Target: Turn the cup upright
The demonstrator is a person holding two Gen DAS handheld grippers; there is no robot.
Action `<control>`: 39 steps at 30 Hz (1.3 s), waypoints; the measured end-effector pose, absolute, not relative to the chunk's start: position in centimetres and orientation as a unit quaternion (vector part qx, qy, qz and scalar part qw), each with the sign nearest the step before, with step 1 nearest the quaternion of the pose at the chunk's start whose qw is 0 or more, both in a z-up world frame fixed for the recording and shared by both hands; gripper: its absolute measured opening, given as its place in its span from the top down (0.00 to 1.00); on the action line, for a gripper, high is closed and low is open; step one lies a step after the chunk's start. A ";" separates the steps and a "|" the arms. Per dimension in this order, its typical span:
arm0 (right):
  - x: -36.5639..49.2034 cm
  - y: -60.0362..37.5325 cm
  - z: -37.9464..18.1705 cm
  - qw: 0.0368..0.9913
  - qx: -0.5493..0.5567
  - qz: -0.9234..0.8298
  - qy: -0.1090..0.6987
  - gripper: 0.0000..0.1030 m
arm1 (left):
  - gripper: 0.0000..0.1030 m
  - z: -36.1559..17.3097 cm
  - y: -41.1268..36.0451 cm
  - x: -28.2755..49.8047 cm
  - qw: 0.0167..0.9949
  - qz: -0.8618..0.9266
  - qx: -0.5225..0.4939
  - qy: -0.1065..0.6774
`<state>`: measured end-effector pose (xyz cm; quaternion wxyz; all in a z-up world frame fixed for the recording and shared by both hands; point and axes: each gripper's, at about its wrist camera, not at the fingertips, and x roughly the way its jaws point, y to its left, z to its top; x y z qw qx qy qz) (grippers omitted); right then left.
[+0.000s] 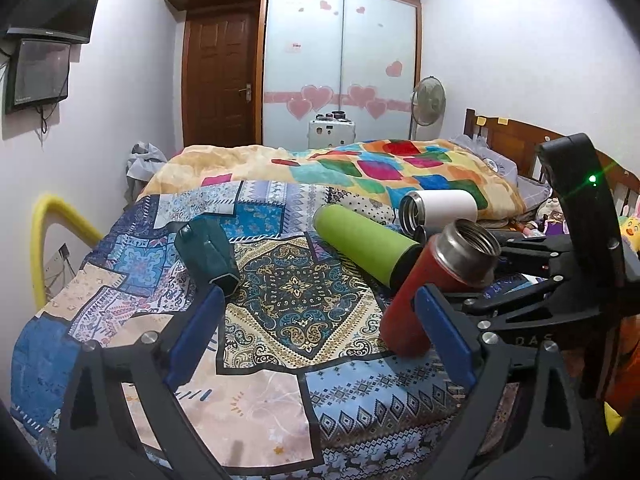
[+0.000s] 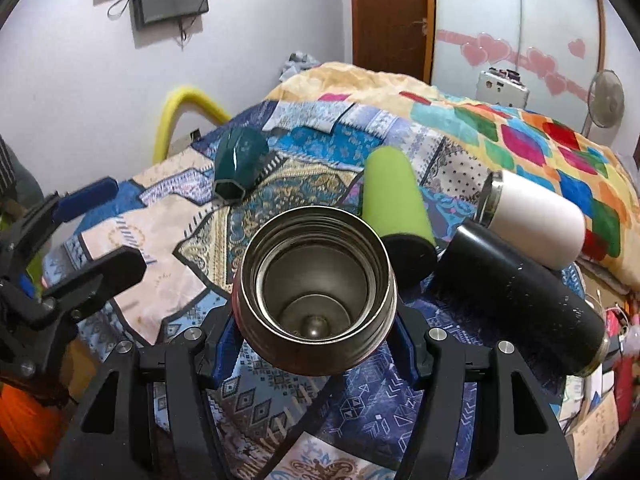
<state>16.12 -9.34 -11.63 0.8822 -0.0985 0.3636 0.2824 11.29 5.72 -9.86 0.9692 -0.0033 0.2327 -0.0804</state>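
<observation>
- The right tool (image 2: 316, 344) clamps the red cup (image 1: 432, 288), which leans mouth-up with its base on the bed (image 1: 280, 392); the soft quilt may let it topple on release.
- The green cup (image 1: 364, 248) lies touching at eleven o'clock and may get knocked.
- The left tool (image 1: 316, 344) is spread wide, grasping nothing.

The red cup (image 1: 416, 300) has a matt body and a brushed steel mouth. The green flask (image 1: 362, 242) looks matt; the black flask (image 2: 520, 300) is scuffed. The patchwork bedsheet (image 1: 280, 360) is printed cloth.
</observation>
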 end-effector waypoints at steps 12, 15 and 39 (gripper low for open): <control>16.7 -8.7 -12.2 0.888 -0.085 0.287 0.349 0.41 | 0.05 -10.1 6.5 11.9 0.970 -0.067 -0.015 0.234; 16.4 -8.8 -12.0 0.890 -0.079 0.288 0.346 0.38 | 0.05 -9.8 6.5 11.6 0.970 -0.065 -0.015 0.232; 2.5 -16.5 -0.9 0.969 0.015 0.220 0.108 0.18 | 0.05 0.4 2.3 -0.4 0.997 -0.046 -0.014 0.068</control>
